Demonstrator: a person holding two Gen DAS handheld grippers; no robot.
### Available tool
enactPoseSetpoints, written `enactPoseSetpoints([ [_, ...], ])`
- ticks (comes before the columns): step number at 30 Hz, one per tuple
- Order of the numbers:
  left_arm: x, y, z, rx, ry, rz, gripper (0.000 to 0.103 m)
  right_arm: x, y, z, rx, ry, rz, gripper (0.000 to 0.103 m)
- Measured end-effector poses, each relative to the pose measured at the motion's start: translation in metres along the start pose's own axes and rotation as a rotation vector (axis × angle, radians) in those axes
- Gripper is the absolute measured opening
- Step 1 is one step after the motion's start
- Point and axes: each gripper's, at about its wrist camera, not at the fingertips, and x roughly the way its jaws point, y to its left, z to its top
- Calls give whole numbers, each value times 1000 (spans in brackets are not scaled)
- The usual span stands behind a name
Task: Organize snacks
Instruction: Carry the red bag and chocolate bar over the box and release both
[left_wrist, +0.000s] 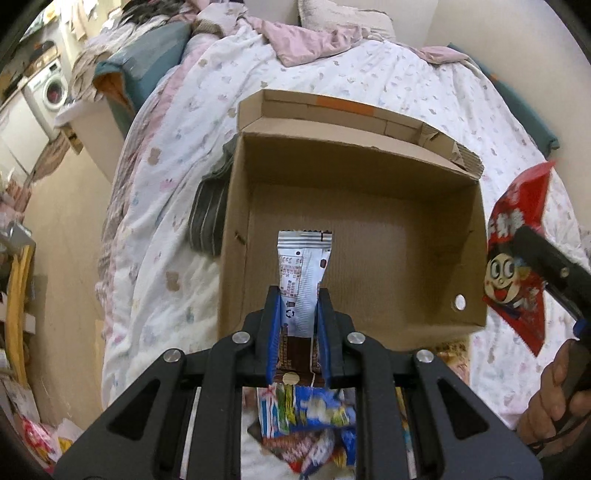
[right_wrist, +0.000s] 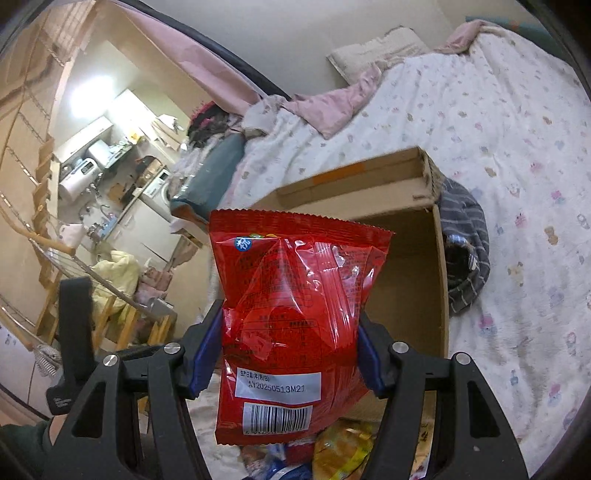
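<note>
Red snack bag (right_wrist: 295, 314) "AY20250513M21" pinched by right hand-held gripper (right_wrist: 291, 350) | left hand-held gripper (left_wrist: 298, 325) pinching silver wrapper (left_wrist: 301, 273)

Your box (left_wrist: 369, 236) was plain brown cardboard, matt, its floor ribbed and one torn flap edge showing the corrugation. The sachet (left_wrist: 301, 273) in your left gripper (left_wrist: 298, 295) was silvery foil, crimped at the top and faintly shiny. Your red bag (right_wrist: 295, 302) was glossy plastic film, crinkled, throwing highlights, with a matt white paper-like label. Both grippers were matt black plastic with bright metal pins; the pads (right_wrist: 207, 354) looked a smooth blue. The bedspread (right_wrist: 498, 129) was soft printed cloth, slightly fuzzy, and the grey striped garment (right_wrist: 465, 251) looked knitted.
</note>
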Motion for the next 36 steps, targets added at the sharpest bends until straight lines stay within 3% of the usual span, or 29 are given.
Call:
enactPoseSetpoints([
  [9,34,-3,11,4,13,-26,15,33,-21,-7,-33,57,-114,66],
  [15,38,-10,15,40,-29,-19,15,44,-21,-8,-41,87,-111,66],
  [22,47,-11,10,34,-7,-26,15,50,-19,-13,-78,109,-147,66],
  [36,46,-16,4,56,-4,-45,17,49,-27,-10,-31,100,-165,69],
])
